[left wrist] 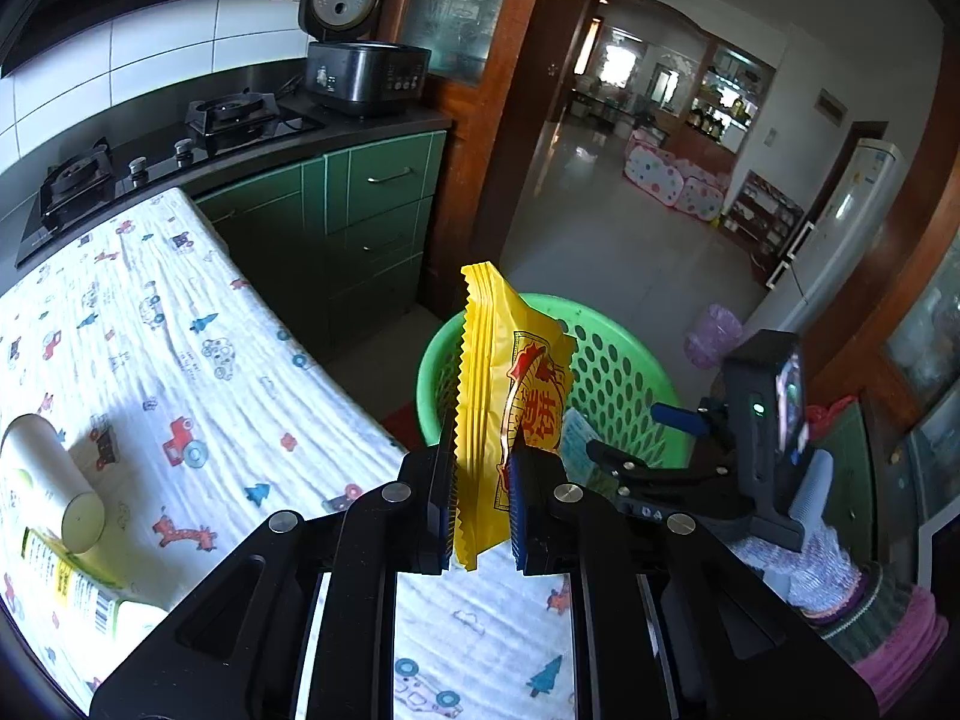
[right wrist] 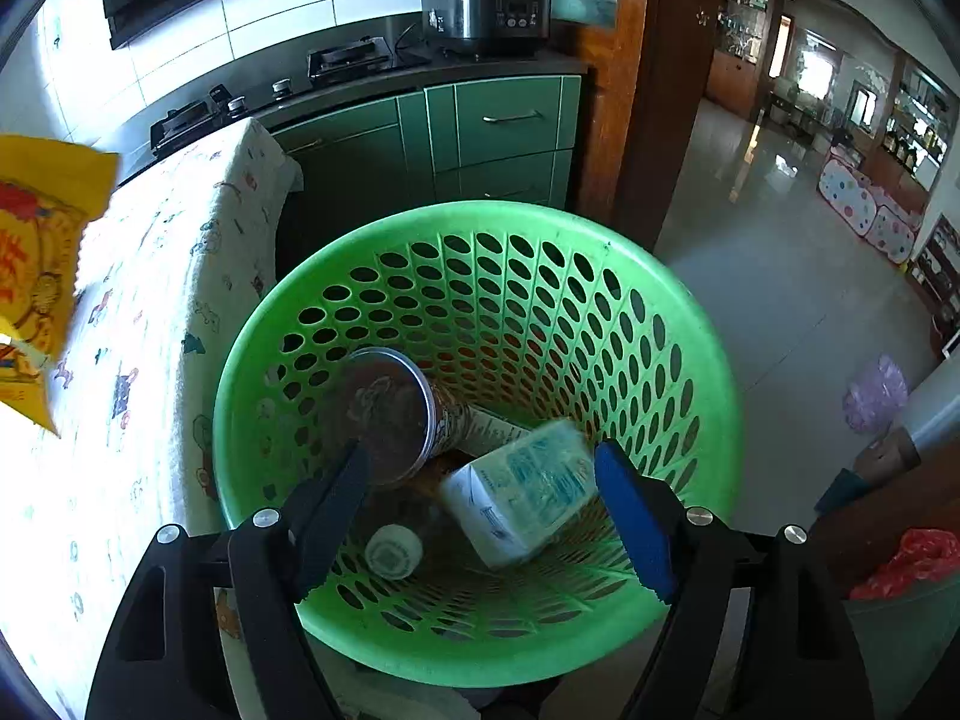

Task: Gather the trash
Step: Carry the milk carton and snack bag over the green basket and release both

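My left gripper (left wrist: 480, 504) is shut on a yellow snack wrapper (left wrist: 510, 396) and holds it upright above the table edge, in front of the green perforated basket (left wrist: 624, 372). The wrapper also shows at the left edge of the right wrist view (right wrist: 42, 276). My right gripper (right wrist: 480, 516) is open and empty, right above the basket (right wrist: 708, 420). Just below its fingers a blue-and-white carton (right wrist: 522, 492) lies blurred inside the basket, beside a plastic cup (right wrist: 390, 414) and a small bottle (right wrist: 393, 552).
The table has a white cloth with cartoon prints (left wrist: 180, 360). A white cylinder (left wrist: 54, 480) and a yellow-green carton (left wrist: 78, 594) lie on it at the left. Green cabinets (left wrist: 372, 222), a stove (left wrist: 228, 114) and a rice cooker (left wrist: 360, 72) stand behind.
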Demonstrator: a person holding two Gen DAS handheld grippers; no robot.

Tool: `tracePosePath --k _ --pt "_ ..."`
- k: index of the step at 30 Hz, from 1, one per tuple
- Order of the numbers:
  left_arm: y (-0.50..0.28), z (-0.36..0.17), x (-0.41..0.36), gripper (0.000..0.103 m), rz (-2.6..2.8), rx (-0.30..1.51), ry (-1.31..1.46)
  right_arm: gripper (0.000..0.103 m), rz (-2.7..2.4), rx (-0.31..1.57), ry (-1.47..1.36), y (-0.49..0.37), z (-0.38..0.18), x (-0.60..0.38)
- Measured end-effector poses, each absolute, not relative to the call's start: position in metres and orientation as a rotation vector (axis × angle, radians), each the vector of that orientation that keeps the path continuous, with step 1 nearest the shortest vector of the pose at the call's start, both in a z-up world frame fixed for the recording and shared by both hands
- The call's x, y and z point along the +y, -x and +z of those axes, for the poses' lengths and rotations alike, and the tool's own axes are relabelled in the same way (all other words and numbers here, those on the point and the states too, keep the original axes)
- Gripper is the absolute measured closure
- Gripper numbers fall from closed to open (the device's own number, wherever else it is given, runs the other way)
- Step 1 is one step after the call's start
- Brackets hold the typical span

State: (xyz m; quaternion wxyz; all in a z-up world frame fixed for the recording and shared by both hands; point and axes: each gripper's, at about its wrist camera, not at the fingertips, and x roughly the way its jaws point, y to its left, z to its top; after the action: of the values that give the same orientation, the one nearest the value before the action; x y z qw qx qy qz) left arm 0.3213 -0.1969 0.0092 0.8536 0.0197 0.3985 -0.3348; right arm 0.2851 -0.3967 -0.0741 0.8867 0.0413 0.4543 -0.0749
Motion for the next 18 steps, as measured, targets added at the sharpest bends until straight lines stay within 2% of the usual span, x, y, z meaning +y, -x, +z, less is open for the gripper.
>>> tracePosePath --k 18 --pt "-0.339 -0.038 -0.262 0.088 -0.722 0.934 -0.081 0.021 -0.168 0.865 -0.056 -0.227 -0.053 -0.412"
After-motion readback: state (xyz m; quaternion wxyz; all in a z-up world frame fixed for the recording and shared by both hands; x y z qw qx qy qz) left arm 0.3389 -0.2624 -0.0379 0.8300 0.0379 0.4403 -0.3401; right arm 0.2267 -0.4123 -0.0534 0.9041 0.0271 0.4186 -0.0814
